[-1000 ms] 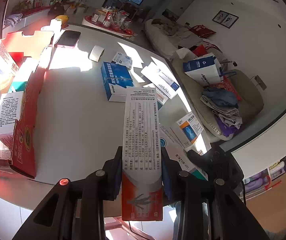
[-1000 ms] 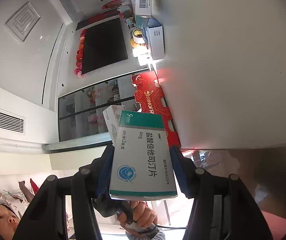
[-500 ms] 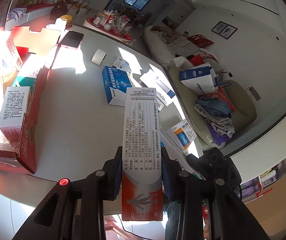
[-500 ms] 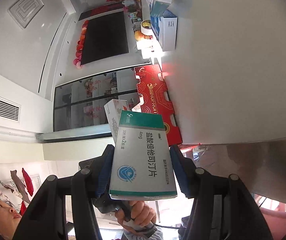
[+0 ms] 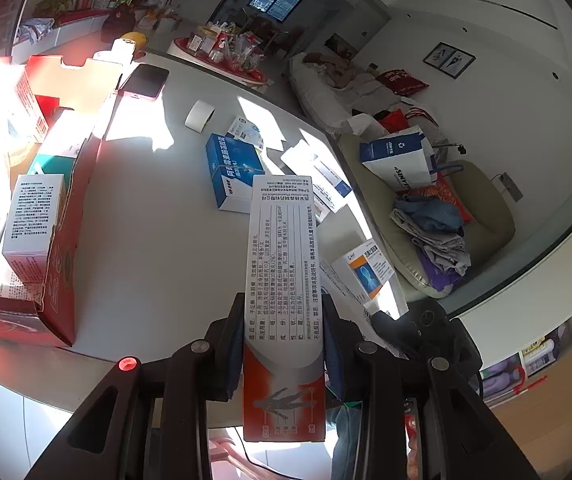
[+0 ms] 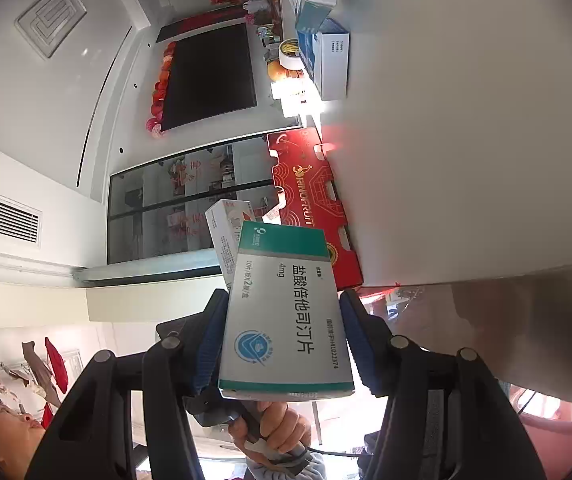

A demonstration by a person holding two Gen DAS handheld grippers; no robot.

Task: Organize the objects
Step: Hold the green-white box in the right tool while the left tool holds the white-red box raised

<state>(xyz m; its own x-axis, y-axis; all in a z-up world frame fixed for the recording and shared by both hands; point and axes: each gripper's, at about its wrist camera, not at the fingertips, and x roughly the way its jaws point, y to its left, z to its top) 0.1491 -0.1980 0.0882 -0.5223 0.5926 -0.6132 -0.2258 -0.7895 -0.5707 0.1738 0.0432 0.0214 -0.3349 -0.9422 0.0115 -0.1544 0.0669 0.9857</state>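
- Two grippers show, each clamped on a medicine carton.
- The left gripper (image 5: pixel 284 344) grips a long narrow white cardboard box with an orange-red end (image 5: pixel 282 280) by its sides (printed text faces the camera); the box juts forward above the near edge of the round white table (image 5: pixel 146 248).
- On that table, beyond the long box's far tip, lies a blue and white cardboard carton (image 5: pixel 232 174); past it sit a small roll of white tape (image 5: pixel 200 117) and a dark phone in a pink case (image 5: pixel 144 82).
- At the table's left edge sits an open red cardboard tray (image 5: pixel 60 264) with several white medicine boxes standing inside.
- Right of the long box, more flat cartons lie on the table, among them a white one with an orange and blue panel (image 5: pixel 367 274).
- The right gripper (image 6: pixel 286 340) is turned on its side and pinches a white and teal cardboard pill box (image 6: pixel 286 316), off the table's edge and near the red tray's outer wall (image 6: pixel 313 208).
- A hand (image 6: pixel 278 428) shows below that pill box.
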